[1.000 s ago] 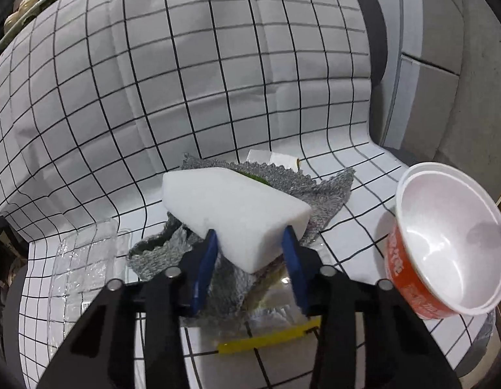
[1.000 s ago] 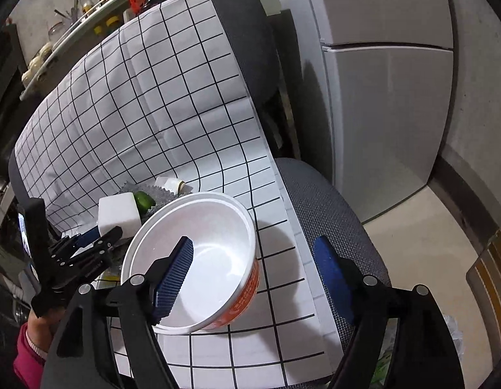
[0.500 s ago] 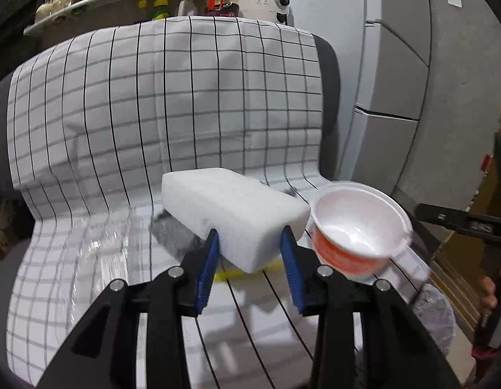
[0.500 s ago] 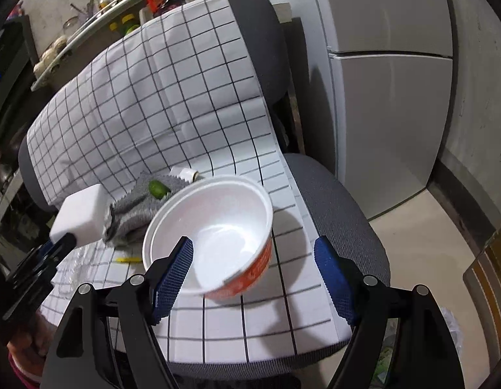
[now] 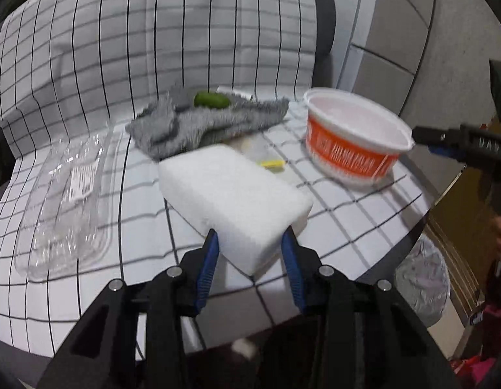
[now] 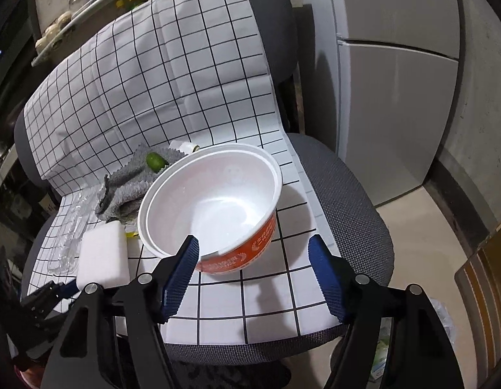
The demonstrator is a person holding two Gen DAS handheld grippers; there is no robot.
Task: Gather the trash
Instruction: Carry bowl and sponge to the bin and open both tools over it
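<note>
Left claw clamped on white foam block; right claw spread apart, empty.

Risk: I grip only the block's near end, so it could pivot or slip out when I swing toward the trash bag on the floor beside the chair. My right claw's left finger sits just at the bowl rim and could tip it. Since a second ago, the block has lifted off the gray cloth, exposing the lime.

A home kitchen: a refrigerator beside a jar-crowded shelf behind an office chair.
</note>
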